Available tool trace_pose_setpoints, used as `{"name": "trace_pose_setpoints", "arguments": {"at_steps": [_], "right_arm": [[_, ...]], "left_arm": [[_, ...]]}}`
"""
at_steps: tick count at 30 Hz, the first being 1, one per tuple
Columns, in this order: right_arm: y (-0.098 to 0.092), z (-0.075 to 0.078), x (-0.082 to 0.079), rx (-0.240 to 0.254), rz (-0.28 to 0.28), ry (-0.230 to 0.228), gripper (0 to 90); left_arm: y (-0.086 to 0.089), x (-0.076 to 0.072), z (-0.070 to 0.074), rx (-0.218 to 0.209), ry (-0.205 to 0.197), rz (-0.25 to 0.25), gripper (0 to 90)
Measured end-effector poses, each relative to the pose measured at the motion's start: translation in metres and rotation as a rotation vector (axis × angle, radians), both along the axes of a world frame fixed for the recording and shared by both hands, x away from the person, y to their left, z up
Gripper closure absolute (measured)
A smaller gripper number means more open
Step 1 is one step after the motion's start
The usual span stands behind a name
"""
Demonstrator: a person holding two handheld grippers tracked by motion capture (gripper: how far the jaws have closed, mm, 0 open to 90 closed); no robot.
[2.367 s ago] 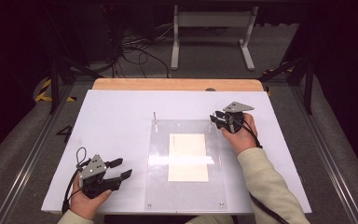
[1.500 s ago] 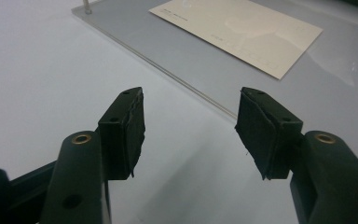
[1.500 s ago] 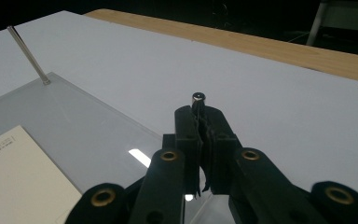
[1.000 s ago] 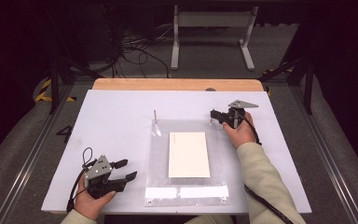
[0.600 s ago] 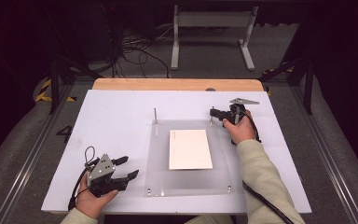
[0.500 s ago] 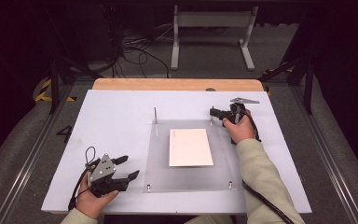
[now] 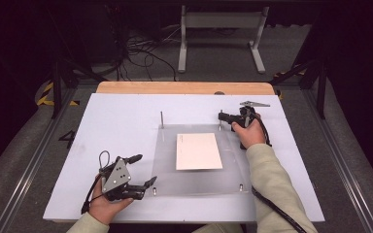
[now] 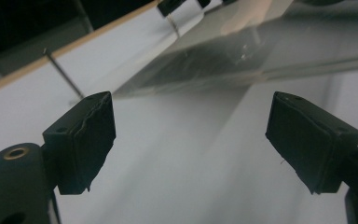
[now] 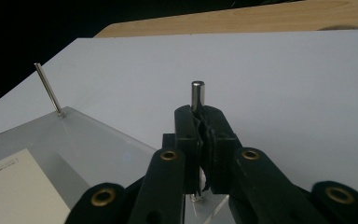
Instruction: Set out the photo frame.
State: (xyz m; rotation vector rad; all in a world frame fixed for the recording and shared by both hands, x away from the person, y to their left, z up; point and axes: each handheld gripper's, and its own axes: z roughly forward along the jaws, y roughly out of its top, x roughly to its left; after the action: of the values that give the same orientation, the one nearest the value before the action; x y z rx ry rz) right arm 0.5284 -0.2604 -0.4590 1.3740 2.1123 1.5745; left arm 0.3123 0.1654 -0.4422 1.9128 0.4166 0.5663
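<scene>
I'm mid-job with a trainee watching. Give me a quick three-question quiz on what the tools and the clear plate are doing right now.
1. True or false: the right tool is shut on the metal pin at the far right corner of the clear plate.
2. The left tool is: A open, B shut on the plate, C holding the white card.
3. Fill in: the white card lies under or on the clear ____.

Key: 1 true; 2 A; 3 plate.

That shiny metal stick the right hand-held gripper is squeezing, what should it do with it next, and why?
Probably lift the pin straight up. The right hand-held gripper is shut on it, at the clear plate's far corner.
</scene>
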Motion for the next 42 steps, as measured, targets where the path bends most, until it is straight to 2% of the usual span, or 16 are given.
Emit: {"name": "trace_pose_setpoints", "arguments": {"at_steps": [3,5,6,7,9,10,11,14,23,24,26,27,30,34,40,42], "right_arm": [[0.000,0.000,0.000,-0.003,0.003,0.003,85.4],[0.000,0.000,0.000,-0.003,0.003,0.003,85.4],[0.000,0.000,0.000,-0.003,0.003,0.002,85.3],[0.000,0.000,0.000,-0.003,0.003,0.002,85.3],[0.000,0.000,0.000,0.000,0.003,0.003,85.3],[0.000,0.000,0.000,0.000,0.003,0.003,85.3],[0.000,0.000,0.000,-0.001,0.001,0.004,85.3],[0.000,0.000,0.000,0.000,-0.005,0.007,85.3],[0.003,0.004,-0.001,-0.021,-0.022,0.019,83.5],[0.003,0.004,-0.002,-0.026,-0.026,0.019,80.7],[0.003,0.005,-0.003,-0.048,-0.063,0.005,68.9],[0.002,0.005,-0.004,-0.049,-0.074,0.000,66.9],[-0.007,0.008,-0.013,-0.025,-0.094,-0.039,60.9],[-0.024,0.020,-0.029,-0.039,-0.083,-0.117,53.7],[-0.046,0.037,-0.062,-0.039,-0.045,-0.220,51.7],[-0.051,0.042,-0.076,-0.073,-0.027,-0.266,51.5]], "left_arm": [[-0.010,0.000,0.002,0.005,-0.054,-0.026,13.7],[-0.014,0.000,0.002,-0.001,-0.061,-0.033,14.9],[-0.019,0.001,0.004,-0.003,-0.079,-0.049,16.4],[-0.019,0.001,0.004,-0.003,-0.079,-0.049,18.1],[-0.023,0.000,0.006,0.004,-0.115,-0.083,27.5],[-0.023,0.000,0.006,0.004,-0.115,-0.083,35.4],[-0.024,-0.001,0.007,0.001,-0.118,-0.096,35.4],[-0.025,-0.003,0.010,0.013,-0.116,-0.122,53.2],[-0.024,-0.001,0.018,0.010,-0.090,-0.103,55.8],[-0.024,0.000,0.019,0.016,-0.090,-0.100,56.0],[-0.025,0.000,0.020,0.019,-0.088,-0.101,56.1],[-0.025,0.001,0.020,0.017,-0.085,-0.101,56.1],[-0.025,0.002,0.023,0.020,-0.084,-0.102,56.6],[-0.025,0.005,0.027,0.019,-0.087,-0.101,56.9],[-0.025,0.008,0.034,0.019,-0.098,-0.090,57.0],[-0.025,0.009,0.036,0.019,-0.102,-0.087,57.0]]}}
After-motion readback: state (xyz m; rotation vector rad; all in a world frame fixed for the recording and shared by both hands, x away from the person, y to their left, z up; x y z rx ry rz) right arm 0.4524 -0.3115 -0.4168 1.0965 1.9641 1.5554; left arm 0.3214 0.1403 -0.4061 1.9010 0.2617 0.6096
